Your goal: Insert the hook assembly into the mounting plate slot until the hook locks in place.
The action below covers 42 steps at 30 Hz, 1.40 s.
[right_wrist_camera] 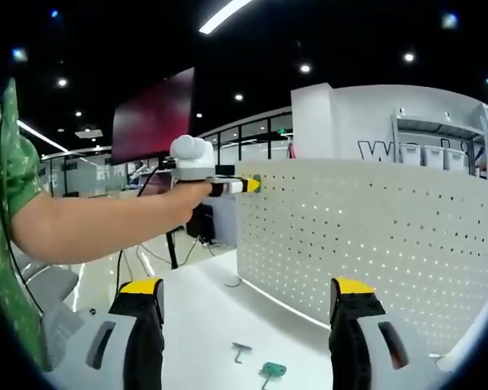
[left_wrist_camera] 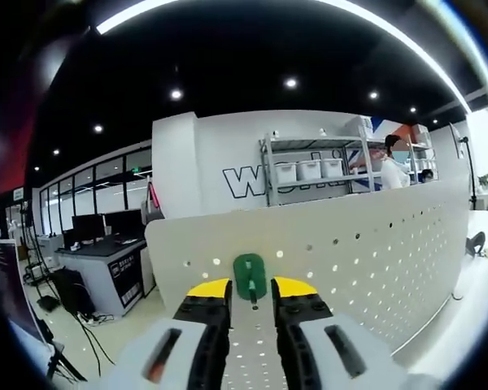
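Office space with dark ceilings, round lights and shelving of white bins is stretching behind a white counter (right_wrist_camera: 203,313), on which a white perforated mounting plate (right_wrist_camera: 366,236) is standing upright. In the left gripper view, the left tool (left_wrist_camera: 251,291) is pinching a green hook assembly (left_wrist_camera: 250,276) between its nearly closed yellow-tipped jaws, holding it against the plate (left_wrist_camera: 350,252) close to its upper edge. The right gripper view is showing that same left tool (right_wrist_camera: 248,185) at the plate's top left corner, held by a person's outstretched arm. The right tool (right_wrist_camera: 248,296) is hovering wide open, gripping nothing, above a second green hook (right_wrist_camera: 271,372) and a small grey hook (right_wrist_camera: 241,351) lying on the counter.
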Motion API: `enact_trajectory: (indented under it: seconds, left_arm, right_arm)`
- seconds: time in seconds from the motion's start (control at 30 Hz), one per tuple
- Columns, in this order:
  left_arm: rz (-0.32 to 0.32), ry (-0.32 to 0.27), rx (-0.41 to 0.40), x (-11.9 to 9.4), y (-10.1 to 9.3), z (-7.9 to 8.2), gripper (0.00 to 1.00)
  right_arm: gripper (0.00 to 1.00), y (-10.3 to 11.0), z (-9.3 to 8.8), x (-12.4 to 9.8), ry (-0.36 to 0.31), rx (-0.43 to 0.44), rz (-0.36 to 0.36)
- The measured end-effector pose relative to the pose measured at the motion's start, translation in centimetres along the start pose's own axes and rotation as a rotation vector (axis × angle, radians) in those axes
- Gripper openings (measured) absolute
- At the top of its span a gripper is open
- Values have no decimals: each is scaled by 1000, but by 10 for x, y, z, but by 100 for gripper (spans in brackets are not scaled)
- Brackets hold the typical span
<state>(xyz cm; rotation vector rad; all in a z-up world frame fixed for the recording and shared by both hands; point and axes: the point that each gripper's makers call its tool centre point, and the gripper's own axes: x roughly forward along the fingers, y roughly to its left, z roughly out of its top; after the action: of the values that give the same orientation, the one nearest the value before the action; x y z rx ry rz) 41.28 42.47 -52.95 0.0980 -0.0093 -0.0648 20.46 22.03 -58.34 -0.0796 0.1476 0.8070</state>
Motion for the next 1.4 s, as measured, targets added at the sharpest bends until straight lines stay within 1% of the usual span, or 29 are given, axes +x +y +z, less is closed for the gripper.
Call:
enact_trajectory:
  seconds: [0.13, 0.53, 0.8, 0.97, 1.2, 1.4]
  left_arm:
    - [-5, 2, 2, -2, 0, -2, 22]
    - [-28, 12, -13, -27, -2, -9, 28]
    - [-51, -9, -25, -41, -8, -3, 29]
    - [-86, -22, -39, -55, -15, -2, 30]
    - [-140, -19, -35, -84, -31, -11, 30]
    - [-165, -8, -46, -106, -38, -20, 30]
  right_arm:
    - [86, 2, 1, -1, -1, -2, 1]
    - [86, 9, 3, -1, -2, -10, 8]
    - [86, 12, 7, -4, -6, -20, 9]
    - [86, 15, 10, -7, -10, -24, 7]
    - [86, 19, 10, -10, -11, -27, 7]
    - [86, 24, 11, -17, -15, -28, 4]
